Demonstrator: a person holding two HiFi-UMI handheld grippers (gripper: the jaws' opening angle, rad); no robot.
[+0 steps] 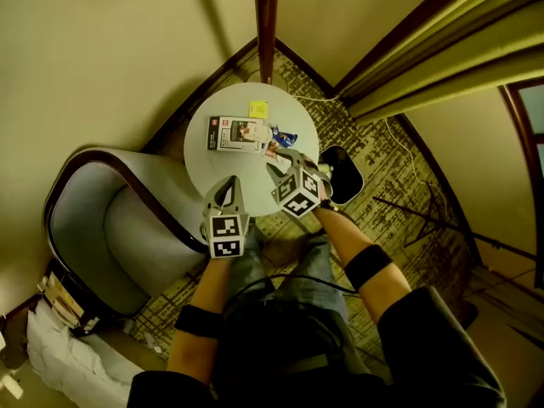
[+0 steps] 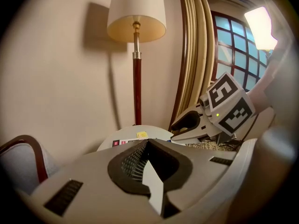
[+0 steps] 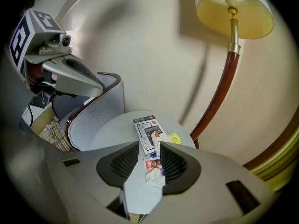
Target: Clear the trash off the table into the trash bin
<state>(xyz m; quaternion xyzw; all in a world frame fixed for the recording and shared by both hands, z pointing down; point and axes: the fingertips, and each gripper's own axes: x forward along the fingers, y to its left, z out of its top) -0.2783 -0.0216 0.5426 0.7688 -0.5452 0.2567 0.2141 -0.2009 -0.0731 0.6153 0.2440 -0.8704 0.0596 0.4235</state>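
Observation:
A round white table (image 1: 204, 164) holds a calculator box (image 1: 234, 133), a yellow note (image 1: 258, 109) and crumpled wrappers (image 1: 281, 138). My right gripper (image 1: 280, 161) is over the table's right side with its jaws open. In the right gripper view a crumpled white and red wrapper (image 3: 153, 170) lies between the open fingers of the right gripper (image 3: 149, 145), and the pads do not press on it. My left gripper (image 1: 228, 185) is shut and empty over the table's near edge. The black trash bin (image 1: 342, 173) stands on the floor right of the table.
A grey armchair (image 1: 110, 219) with a dark wood rim stands left of the table. A floor lamp's red pole (image 1: 267, 24) rises behind the table in the room's corner. Curtains (image 1: 442, 49) hang at the right. The floor is patterned carpet (image 1: 399, 202), with a cable on it.

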